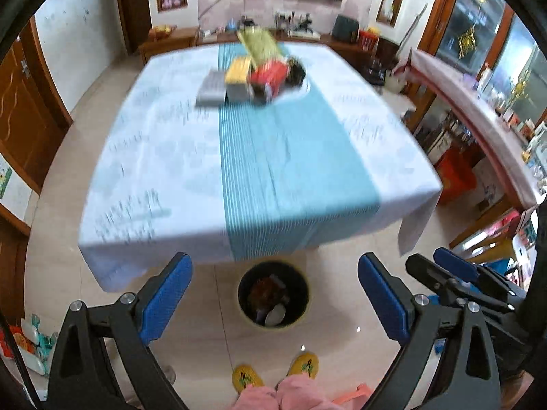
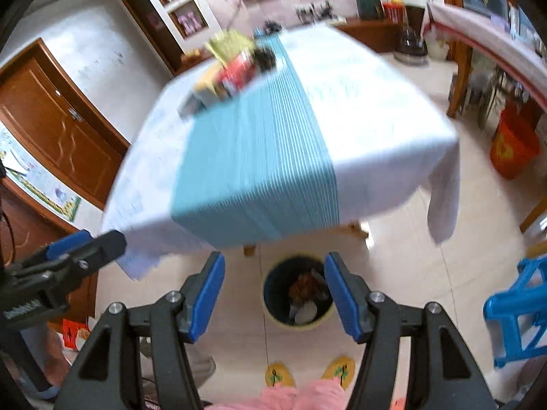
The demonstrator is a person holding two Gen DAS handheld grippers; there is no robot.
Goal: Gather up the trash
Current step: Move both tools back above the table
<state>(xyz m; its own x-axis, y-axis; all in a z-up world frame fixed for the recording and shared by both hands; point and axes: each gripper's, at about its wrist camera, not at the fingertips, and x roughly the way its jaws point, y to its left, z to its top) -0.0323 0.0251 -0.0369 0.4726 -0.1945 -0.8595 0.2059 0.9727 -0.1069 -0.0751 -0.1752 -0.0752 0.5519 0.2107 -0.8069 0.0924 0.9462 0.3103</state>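
Observation:
A round black trash bin with rubbish inside stands on the floor at the table's near edge; it also shows in the right wrist view. On the table's far side lies a blurred pile: a grey box, a yellow box, a red packet, a green packet and a dark bowl. The pile also shows in the right wrist view. My left gripper is open and empty above the bin. My right gripper is open and empty above the bin too.
The table has a white cloth with a blue runner. My feet in yellow slippers stand by the bin. A red bucket and a blue plastic stool stand to the right. Wooden doors are on the left.

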